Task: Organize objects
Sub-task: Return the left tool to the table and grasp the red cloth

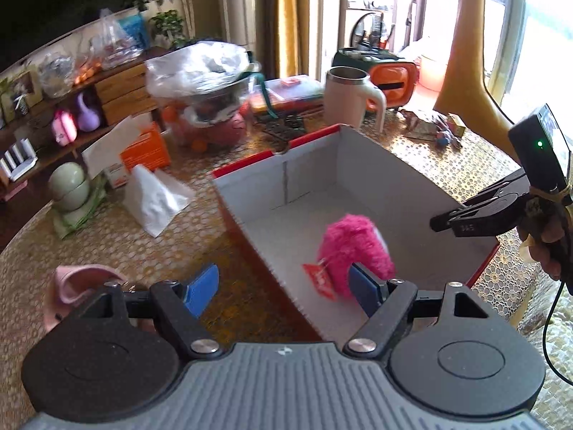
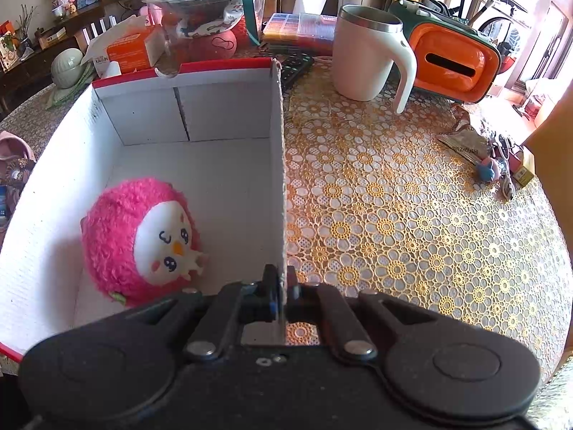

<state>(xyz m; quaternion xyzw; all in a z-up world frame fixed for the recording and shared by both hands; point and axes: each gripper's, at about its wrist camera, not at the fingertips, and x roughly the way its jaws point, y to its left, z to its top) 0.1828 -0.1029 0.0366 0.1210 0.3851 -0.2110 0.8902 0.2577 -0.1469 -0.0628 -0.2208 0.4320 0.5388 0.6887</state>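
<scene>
Plush [image 2: 139,240] in box [image 2: 229,107] — carton [image 2: 123,50] reads "KALEIN".

1 box [image 2: 229,114], 1 pink plush toy [image 2: 139,240], 1 mug [image 2: 369,50], 2 grippers [image 1: 283,286].

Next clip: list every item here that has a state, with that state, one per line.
Left hand-held gripper: open, holding nothing.
Right hand-held gripper: shut on the box's wall.
Red-and-white cardboard box: open-topped, one toy inside.
Fluffy pink plush toy: resting on the box floor, red tag attached.
White steel-rimmed mug: upright, no lid.
Pink fabric item: outside the box, on the table.
</scene>
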